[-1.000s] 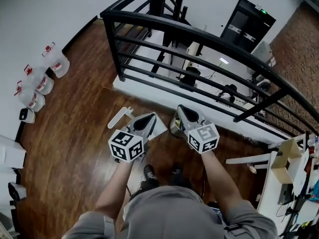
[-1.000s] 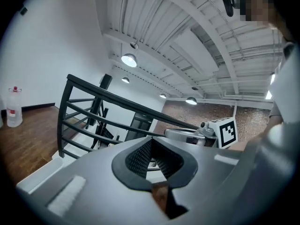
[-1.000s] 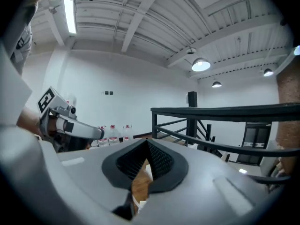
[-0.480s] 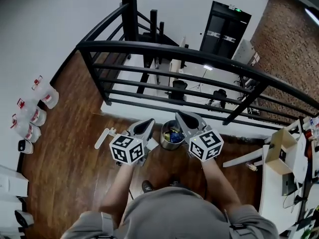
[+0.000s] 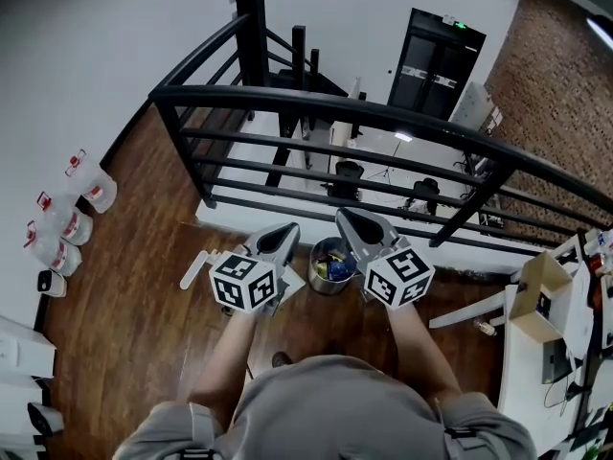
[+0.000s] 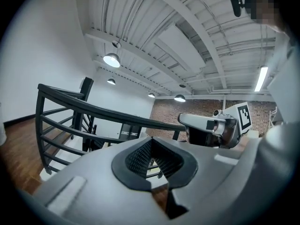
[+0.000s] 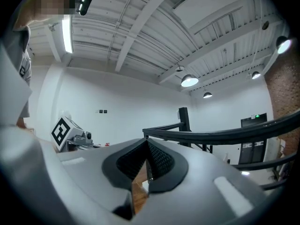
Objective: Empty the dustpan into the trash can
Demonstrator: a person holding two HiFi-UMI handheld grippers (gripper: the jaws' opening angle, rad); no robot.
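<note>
A small round trash can [image 5: 329, 263] with coloured scraps inside stands on the wood floor, seen between my two grippers in the head view. Left of it lies the white dustpan [image 5: 195, 268], handle pointing left; my left gripper hides most of its pan. The left gripper [image 5: 285, 230] hangs in the air well above the floor, shut and empty, its tips [image 6: 151, 142] meeting. Beside it my right gripper [image 5: 343, 215] is held at the same height, also shut with nothing in it [image 7: 146, 144]. Each gripper view shows the other gripper and the railing, not the can or dustpan.
A black metal railing [image 5: 383, 123] runs across just beyond the trash can, with a lower level behind it. Plastic jugs [image 5: 67, 220] stand along the left wall. A white table with a cardboard box [image 5: 538, 295] is at the right.
Both grippers have risen and sit closer to the head camera. The view has tilted up, and the trash can now shows uncovered between them.
</note>
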